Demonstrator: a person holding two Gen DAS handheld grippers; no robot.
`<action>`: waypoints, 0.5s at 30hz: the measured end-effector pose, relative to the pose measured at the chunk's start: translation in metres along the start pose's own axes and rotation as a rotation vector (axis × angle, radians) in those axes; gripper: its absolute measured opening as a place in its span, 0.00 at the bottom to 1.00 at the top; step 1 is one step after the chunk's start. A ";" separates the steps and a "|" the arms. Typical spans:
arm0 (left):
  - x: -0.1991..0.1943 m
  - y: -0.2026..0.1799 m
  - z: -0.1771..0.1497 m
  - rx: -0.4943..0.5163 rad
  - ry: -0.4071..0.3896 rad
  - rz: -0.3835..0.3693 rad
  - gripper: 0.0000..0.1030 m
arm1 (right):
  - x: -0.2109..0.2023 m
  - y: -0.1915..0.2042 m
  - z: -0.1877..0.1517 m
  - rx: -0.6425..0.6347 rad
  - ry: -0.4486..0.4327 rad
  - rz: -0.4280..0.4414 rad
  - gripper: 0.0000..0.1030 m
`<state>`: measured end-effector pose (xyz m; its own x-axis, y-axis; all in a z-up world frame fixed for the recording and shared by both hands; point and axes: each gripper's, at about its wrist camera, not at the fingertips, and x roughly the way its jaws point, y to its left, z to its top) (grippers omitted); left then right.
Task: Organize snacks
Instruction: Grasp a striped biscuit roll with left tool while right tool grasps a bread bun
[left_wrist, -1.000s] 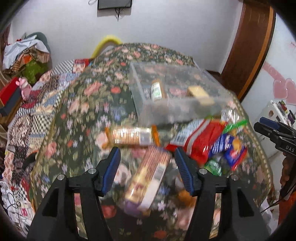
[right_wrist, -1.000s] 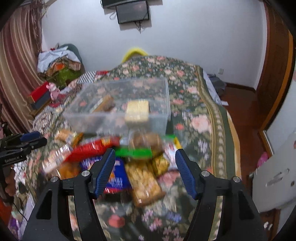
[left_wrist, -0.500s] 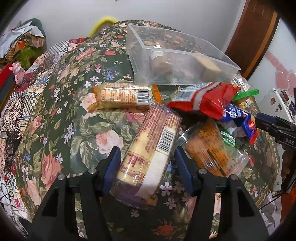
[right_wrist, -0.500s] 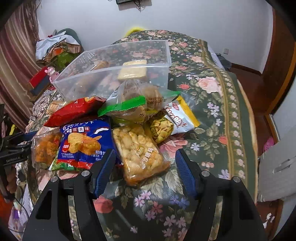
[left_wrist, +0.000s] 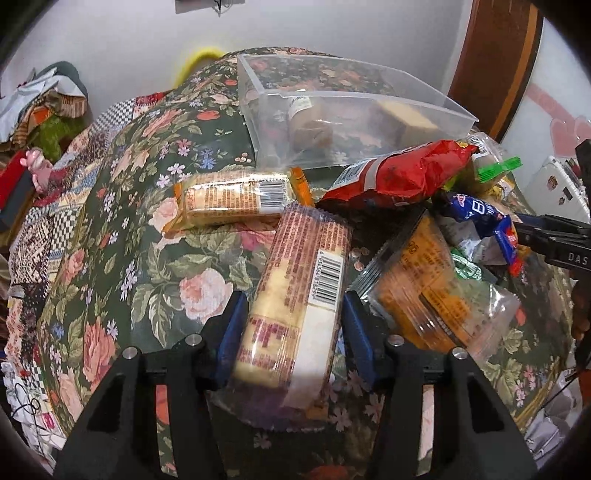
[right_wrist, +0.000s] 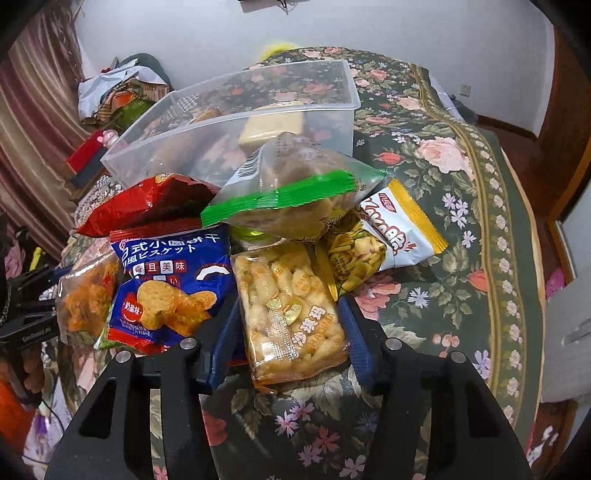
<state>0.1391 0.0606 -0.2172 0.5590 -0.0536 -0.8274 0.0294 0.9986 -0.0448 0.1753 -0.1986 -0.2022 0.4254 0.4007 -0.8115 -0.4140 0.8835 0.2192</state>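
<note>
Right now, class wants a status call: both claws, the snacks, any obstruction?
Left claw open around long cracker pack. Right claw open around puffed-snack pack. Clear bin behind, blue biscuit bag crowding right claw.

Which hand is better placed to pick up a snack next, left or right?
Both tongs are open around a packet. I lean left: the left tongs straddle a long biscuit pack lying free, while the right tongs' rice-cracker pack is tucked under the green-edged bag.

White wall behind the floral bedspread; striped curtain left of it, wooden door to its right.
</note>
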 end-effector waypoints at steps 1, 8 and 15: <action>0.000 0.000 0.000 0.002 -0.004 0.001 0.48 | -0.001 0.001 -0.001 -0.004 -0.001 -0.002 0.47; -0.008 -0.002 -0.002 0.011 -0.022 0.014 0.42 | -0.012 -0.001 -0.008 0.004 -0.018 -0.016 0.41; -0.041 -0.003 0.007 0.000 -0.098 0.002 0.42 | -0.031 0.003 -0.010 -0.006 -0.060 -0.033 0.41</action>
<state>0.1217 0.0599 -0.1797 0.6374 -0.0509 -0.7688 0.0278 0.9987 -0.0431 0.1529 -0.2103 -0.1817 0.4862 0.3856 -0.7842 -0.4042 0.8949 0.1894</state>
